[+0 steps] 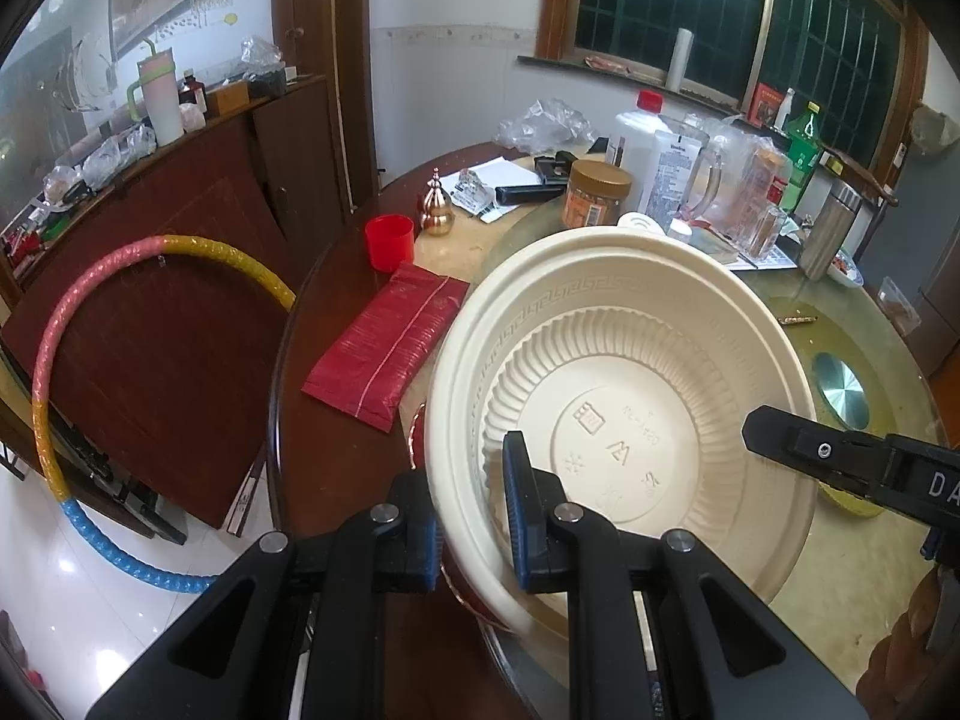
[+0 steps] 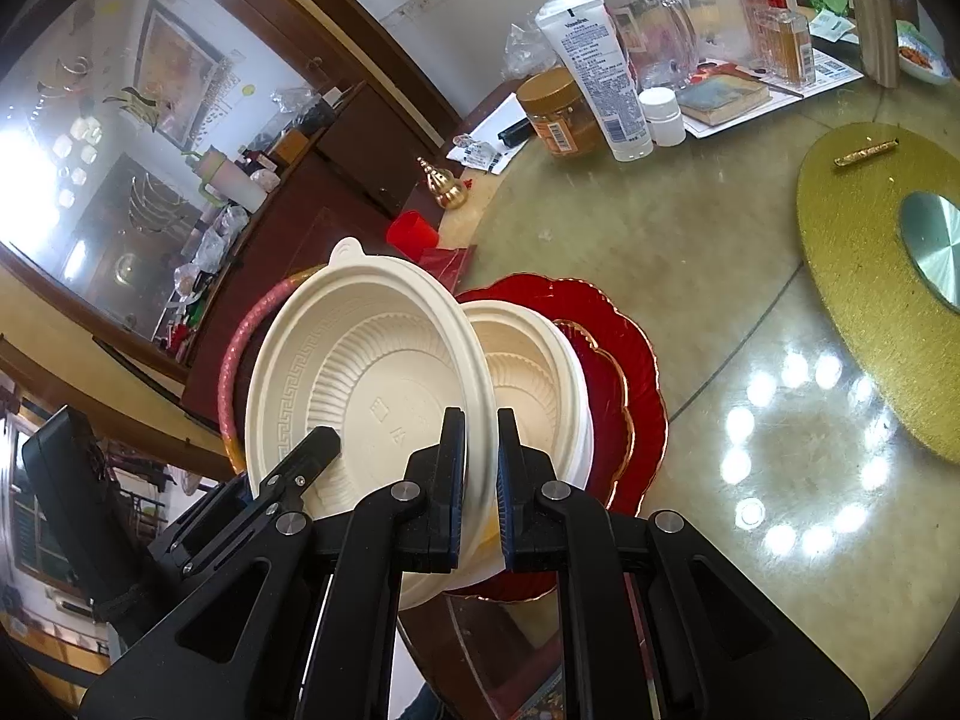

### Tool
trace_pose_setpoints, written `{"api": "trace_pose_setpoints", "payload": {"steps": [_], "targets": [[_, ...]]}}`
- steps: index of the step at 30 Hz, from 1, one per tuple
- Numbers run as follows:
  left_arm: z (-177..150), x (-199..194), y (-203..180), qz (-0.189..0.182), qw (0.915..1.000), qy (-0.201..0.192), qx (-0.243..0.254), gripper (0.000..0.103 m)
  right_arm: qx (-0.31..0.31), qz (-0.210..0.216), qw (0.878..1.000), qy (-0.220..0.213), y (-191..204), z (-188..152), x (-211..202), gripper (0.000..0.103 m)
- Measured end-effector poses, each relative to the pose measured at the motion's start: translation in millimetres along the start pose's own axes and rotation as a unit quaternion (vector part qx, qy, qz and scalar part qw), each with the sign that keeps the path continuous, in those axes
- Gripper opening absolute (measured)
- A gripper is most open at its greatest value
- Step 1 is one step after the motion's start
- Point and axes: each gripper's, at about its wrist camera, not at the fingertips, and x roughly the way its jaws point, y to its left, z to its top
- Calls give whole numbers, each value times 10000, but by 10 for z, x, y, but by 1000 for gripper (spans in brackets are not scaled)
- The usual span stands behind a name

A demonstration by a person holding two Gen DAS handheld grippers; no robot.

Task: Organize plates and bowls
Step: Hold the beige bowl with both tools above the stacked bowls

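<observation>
Left gripper point(image 1: 471, 516): matte black plastic body w/ two angled linkage arms, each w/ a triangular cut-out; round silver pivot pins at the joints. Fingers point(image 1: 528, 516) are flat black bars faced w/ ribbed blue pads. Right gripper point(image 2: 481, 486): same build, black arms, silver pins, triangular cut-outs; pad faces look dark blue, though seen nearly edge-on. Seen from the left wrist cam, a right-gripper finger is a black tapered bar w/ one small recessed screw and white letters "DA", rest cropped. No skin or sleeve clearly visible in either view.
</observation>
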Motion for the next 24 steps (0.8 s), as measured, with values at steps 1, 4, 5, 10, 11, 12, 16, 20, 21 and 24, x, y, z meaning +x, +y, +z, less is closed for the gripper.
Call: {"api": "trace_pose_setpoints", "payload": {"steps": [1,4,5,10,11,12,16,20,21,24], "targets": [[10,16,-8,-9,10000,25,9,16,11,-12,10000,0,-10,7,5,9],[9,53,-33,8,10000,73,51,16,61,-46,10000,31,-47,18,35,9],[6,63,-34,9,9999,86,54,16,75,-52,9999,43,-57,17,44,9],[0,111,-37,24,9999,142,59,16,122,-73,9998,104,-88,10,91,9],[-2,117,-35,25,9999,146,56,16,133,-74,9998,111,-87,6,94,9],[-1,121,-35,25,9999,149,54,16,134,-74,9998,120,-89,5,101,9],[-3,131,-45,27,9999,151,63,16,145,-95,9998,129,-88,2,107,9],[-7,129,-44,26,9999,153,62,16,147,-121,9997,139,-91,13,114,9],[-9,132,-41,18,9999,153,55,16,156,-119,9997,142,-93,14,113,9],[-9,132,-45,31,9999,150,65,16,158,-132,9997,152,-95,16,120,9]]}}
